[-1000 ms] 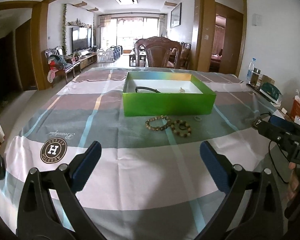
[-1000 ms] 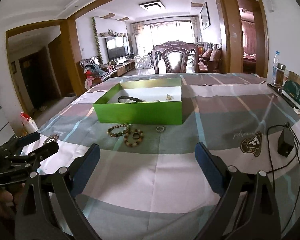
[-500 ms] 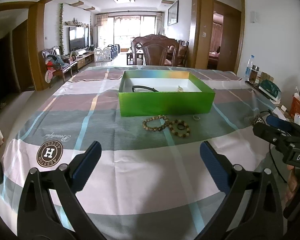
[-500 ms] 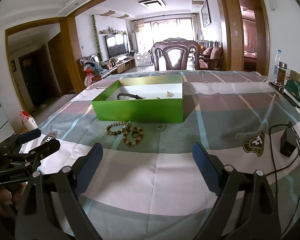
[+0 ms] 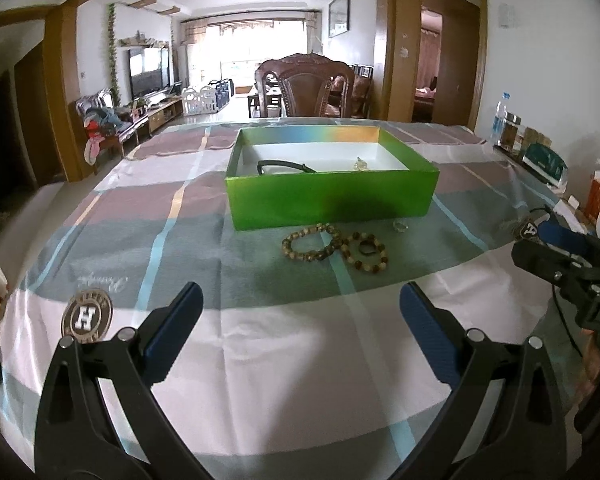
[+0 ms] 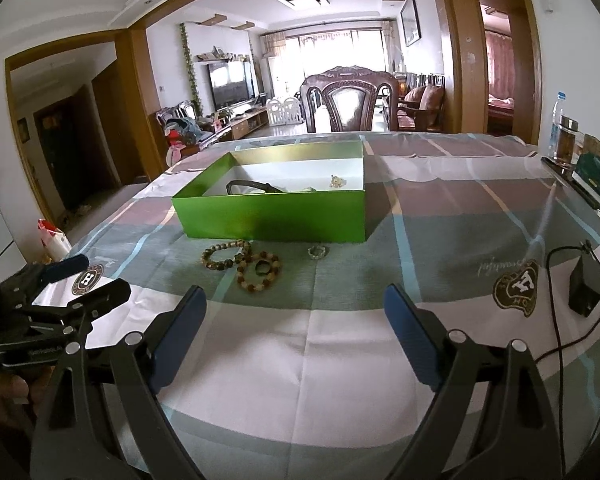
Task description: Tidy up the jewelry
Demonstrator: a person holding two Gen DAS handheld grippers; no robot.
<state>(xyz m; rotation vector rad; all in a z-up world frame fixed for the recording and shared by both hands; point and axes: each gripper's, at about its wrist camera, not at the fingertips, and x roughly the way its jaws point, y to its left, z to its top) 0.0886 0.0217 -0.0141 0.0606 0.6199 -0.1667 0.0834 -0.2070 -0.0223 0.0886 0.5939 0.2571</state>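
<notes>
A green box (image 5: pixel 332 198) (image 6: pixel 276 216) stands open on the table with a dark bangle (image 5: pixel 284 166) and a small pale trinket (image 5: pixel 360 165) inside. In front of it lie two bead bracelets (image 5: pixel 310 244) (image 6: pixel 224 256), a dark ring (image 5: pixel 367 247) (image 6: pixel 263 267) inside the right bracelet, and a silver ring (image 5: pixel 400 225) (image 6: pixel 317 251). My left gripper (image 5: pixel 300 324) is open and empty, short of the bracelets. My right gripper (image 6: pixel 296 320) is open and empty too, also short of them.
A plaid tablecloth (image 5: pixel 260 344) covers the table. A black adapter with a cable (image 6: pixel 584 292) lies at the right. Bottles and a green tissue box (image 6: pixel 592 178) stand at the far right edge. A carved wooden chair (image 5: pixel 308 88) is behind the table.
Both grippers have moved forward a little toward the jewelry and the box, which now look closer. Both stay open.
</notes>
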